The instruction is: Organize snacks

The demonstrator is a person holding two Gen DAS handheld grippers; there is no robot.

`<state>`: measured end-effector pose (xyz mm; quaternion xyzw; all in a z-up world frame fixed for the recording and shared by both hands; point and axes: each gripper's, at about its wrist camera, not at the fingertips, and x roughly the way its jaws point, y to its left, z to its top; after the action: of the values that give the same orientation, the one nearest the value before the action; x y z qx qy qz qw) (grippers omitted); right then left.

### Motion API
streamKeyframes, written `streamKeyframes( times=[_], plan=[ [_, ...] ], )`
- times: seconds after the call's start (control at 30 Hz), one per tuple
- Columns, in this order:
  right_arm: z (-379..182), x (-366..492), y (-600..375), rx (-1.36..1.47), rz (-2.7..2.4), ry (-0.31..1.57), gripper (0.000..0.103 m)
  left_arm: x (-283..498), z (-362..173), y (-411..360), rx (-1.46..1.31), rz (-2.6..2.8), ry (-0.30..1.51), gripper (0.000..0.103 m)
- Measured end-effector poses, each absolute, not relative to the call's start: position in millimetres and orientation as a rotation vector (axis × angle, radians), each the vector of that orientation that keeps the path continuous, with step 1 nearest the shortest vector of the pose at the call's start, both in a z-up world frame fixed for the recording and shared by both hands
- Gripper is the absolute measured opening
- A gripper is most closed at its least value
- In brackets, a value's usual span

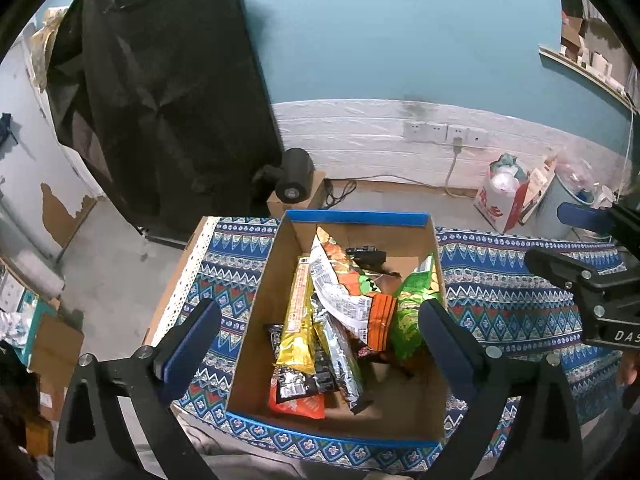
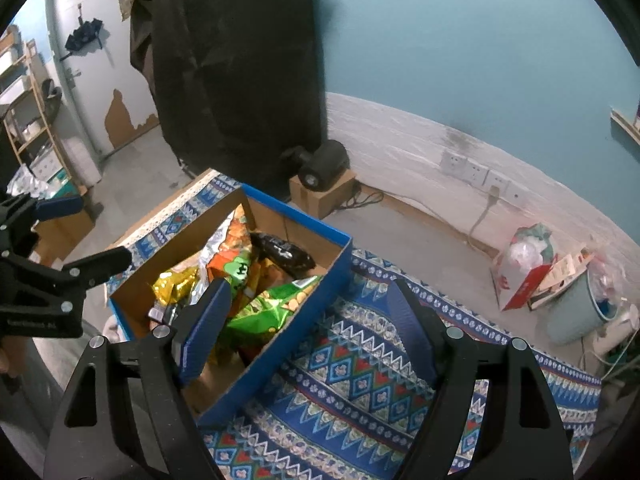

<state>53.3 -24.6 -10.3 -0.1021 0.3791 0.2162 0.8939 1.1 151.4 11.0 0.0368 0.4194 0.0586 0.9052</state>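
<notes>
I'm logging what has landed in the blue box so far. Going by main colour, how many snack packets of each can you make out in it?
In the blue box, as far as the pile shows:
Yellow packet: 1
Green packet: 1
Orange-and-white packet: 1
Silver packet: 1
Red packet: 1
Black packets: 2
Total: 7, though others may be buried.
</notes>
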Motion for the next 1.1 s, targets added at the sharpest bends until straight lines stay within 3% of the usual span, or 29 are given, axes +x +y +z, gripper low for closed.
streamKeyframes(
  times=[1.1],
  plan=[
    [-13.2, 54.7, -23.0, -0.238, 0.435, 0.784, 0.079, -2.3, 7.7, 140.6, 0.097, 0.101, 0.868, 0.100]
  ],
)
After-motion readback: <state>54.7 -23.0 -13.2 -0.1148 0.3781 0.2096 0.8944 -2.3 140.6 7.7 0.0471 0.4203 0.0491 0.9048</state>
